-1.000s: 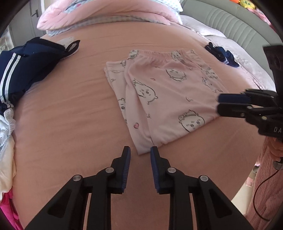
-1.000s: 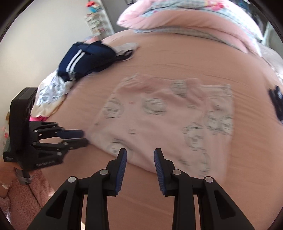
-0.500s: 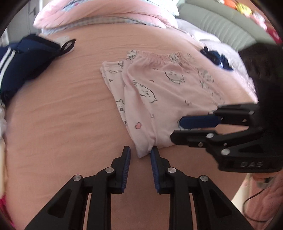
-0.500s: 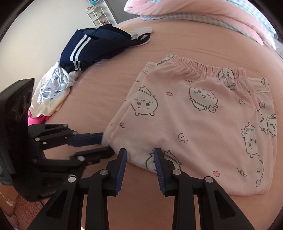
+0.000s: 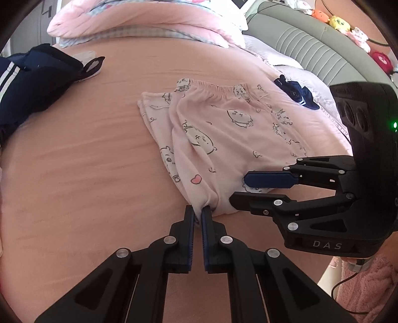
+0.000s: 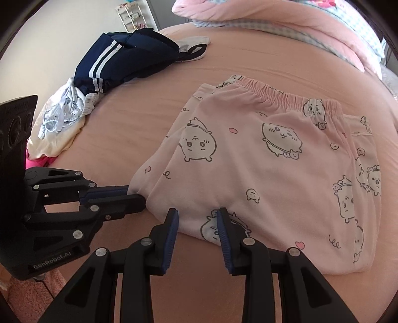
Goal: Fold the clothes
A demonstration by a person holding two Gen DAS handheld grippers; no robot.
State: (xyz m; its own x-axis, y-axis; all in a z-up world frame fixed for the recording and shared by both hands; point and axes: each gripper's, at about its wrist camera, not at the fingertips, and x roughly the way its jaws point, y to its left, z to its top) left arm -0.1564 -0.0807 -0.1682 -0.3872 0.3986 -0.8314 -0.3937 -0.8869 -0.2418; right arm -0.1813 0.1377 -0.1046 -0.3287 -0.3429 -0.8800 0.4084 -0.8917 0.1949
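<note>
Left claw [image 5: 198,211] is pinched shut on the near corner of the pink pajama pants [image 5: 223,139], its two blue-padded fingers pressing a small bunch of the fabric between them. Seen from the right wrist view, the same left claw [image 6: 135,195] comes in from the left edge and grips that corner where the cloth puckers.

Right claw [image 6: 197,218] stands partly open at the near edge of the pants [image 6: 273,161]. Its fingers straddle the hem, one on each side of a printed cartoon animal, and the pads do not press on the fabric. In the left wrist view the right claw [image 5: 237,188] reaches in from the right, with one blue pad above the hem and the black finger below it.

The pants lie folded on the pink bed sheet [image 5: 87,161], elastic waistband on the far side, printed with white cartoon animals and small hearts. A second layer of the same fabric sticks out along one side.

Well apart from them, a navy garment with white stripes [image 6: 124,57] lies heaped near the far left of the bed, next to a white printed garment [image 6: 59,124]. A pink quilt [image 5: 149,22] is piled along the far edge. A small navy item [image 5: 296,92] rests on the right, near a grey padded headboard [image 5: 323,49] topped with plush toys [image 5: 338,22].
</note>
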